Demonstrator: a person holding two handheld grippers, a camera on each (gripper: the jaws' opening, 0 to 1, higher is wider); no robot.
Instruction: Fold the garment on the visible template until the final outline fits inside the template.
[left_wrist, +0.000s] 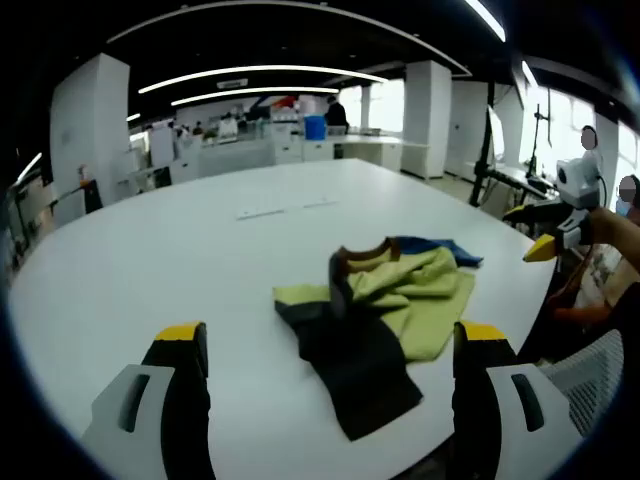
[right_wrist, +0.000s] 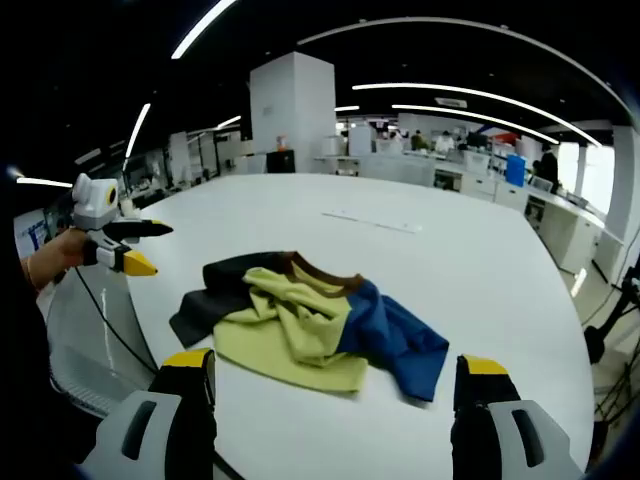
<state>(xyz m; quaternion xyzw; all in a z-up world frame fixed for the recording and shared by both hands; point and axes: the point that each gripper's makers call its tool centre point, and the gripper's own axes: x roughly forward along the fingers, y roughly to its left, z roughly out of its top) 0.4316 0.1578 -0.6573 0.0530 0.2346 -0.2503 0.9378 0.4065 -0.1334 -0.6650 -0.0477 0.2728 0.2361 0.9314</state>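
Note:
A crumpled garment (left_wrist: 385, 300) in yellow-green, black and blue, with a brown collar, lies on the white round table (left_wrist: 200, 260), near its edge. In the left gripper view my left gripper (left_wrist: 330, 335) is open, its yellow-tipped jaws wide apart just short of the garment's black part. The right gripper (left_wrist: 548, 238) hangs off the table's right edge, held by a hand. In the right gripper view the same garment (right_wrist: 300, 320) lies ahead, blue part to the right. My right gripper (right_wrist: 335, 362) is open before its yellow edge, holding nothing. The left gripper (right_wrist: 128, 247) hovers at the left, jaws apart.
A faint line of pale marks (left_wrist: 285, 210) lies on the table beyond the garment, also seen as pale marks (right_wrist: 372, 222) in the right gripper view. A mesh chair back (left_wrist: 590, 375) stands by the table's edge. Desks, pillars and people fill the office behind.

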